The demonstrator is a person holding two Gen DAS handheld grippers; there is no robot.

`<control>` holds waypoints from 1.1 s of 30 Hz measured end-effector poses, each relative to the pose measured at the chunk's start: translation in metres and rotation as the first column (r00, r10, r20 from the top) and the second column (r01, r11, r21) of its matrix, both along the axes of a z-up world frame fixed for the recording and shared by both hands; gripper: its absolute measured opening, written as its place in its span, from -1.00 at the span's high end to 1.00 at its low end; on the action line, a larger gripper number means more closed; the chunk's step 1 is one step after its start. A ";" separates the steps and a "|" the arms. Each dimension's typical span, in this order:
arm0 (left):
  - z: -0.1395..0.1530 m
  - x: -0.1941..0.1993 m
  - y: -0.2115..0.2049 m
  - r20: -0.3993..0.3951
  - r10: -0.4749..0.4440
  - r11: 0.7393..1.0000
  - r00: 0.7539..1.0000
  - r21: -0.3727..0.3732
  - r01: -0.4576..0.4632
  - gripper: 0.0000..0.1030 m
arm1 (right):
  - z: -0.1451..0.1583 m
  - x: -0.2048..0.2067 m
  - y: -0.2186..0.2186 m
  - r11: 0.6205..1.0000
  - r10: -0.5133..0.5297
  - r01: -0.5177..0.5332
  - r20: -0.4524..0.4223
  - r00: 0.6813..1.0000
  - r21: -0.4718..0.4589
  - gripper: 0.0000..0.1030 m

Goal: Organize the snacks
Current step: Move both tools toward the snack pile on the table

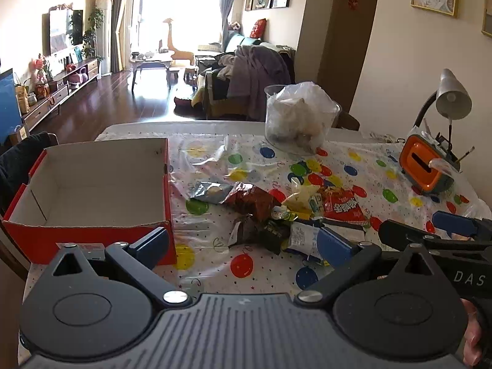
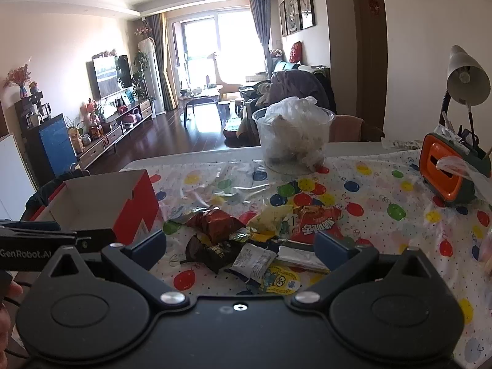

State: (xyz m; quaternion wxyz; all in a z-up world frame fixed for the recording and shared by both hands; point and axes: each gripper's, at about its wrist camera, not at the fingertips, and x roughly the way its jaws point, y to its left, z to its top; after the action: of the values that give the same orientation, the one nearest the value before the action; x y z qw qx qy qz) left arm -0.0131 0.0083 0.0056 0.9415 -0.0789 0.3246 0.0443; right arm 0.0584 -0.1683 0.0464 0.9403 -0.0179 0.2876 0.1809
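Observation:
A loose pile of snack packets lies on the balloon-print tablecloth: a dark red-brown packet (image 1: 252,200) (image 2: 215,224), a red packet (image 1: 344,206) (image 2: 319,224), a yellow packet (image 1: 301,200), a white-labelled packet (image 1: 303,236) (image 2: 253,259) and a dark packet (image 2: 212,252). An empty red cardboard box (image 1: 92,230) (image 2: 135,209) stands open to the left of the pile. My left gripper (image 1: 243,246) is open, just short of the pile and beside the box's near corner. My right gripper (image 2: 243,246) is open too, its fingers spread on either side of the nearest packets, holding nothing.
A clear plastic tub (image 1: 301,117) (image 2: 292,141) with a white bag in it stands at the table's far edge. An orange and green case (image 1: 427,166) (image 2: 449,169) and a grey desk lamp (image 1: 453,95) stand at the right. A dark chair back rises behind the box.

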 end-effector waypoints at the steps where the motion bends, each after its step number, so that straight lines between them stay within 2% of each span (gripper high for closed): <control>1: -0.001 0.000 0.000 -0.003 -0.003 1.000 1.000 -0.001 0.003 -1.00 | 0.000 0.000 0.000 1.000 -0.002 0.002 -0.001 1.000 -0.001 -1.00; 14: -0.003 -0.001 0.007 -0.004 -0.056 0.998 0.998 -0.014 0.056 -1.00 | -0.003 -0.015 0.011 0.999 -0.048 0.048 0.009 0.999 -0.021 -0.99; 33: -0.005 0.006 0.011 -0.001 -0.151 0.988 0.989 0.016 0.151 -1.00 | -0.003 -0.026 0.022 0.994 -0.105 0.105 0.001 0.994 -0.040 -0.91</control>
State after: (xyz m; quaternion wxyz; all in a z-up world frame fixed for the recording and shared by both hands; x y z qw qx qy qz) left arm -0.0073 0.0195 0.0003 0.9428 -0.0464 0.3293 -0.0244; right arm 0.0329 -0.1465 0.0436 0.9478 -0.0213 0.2923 0.1254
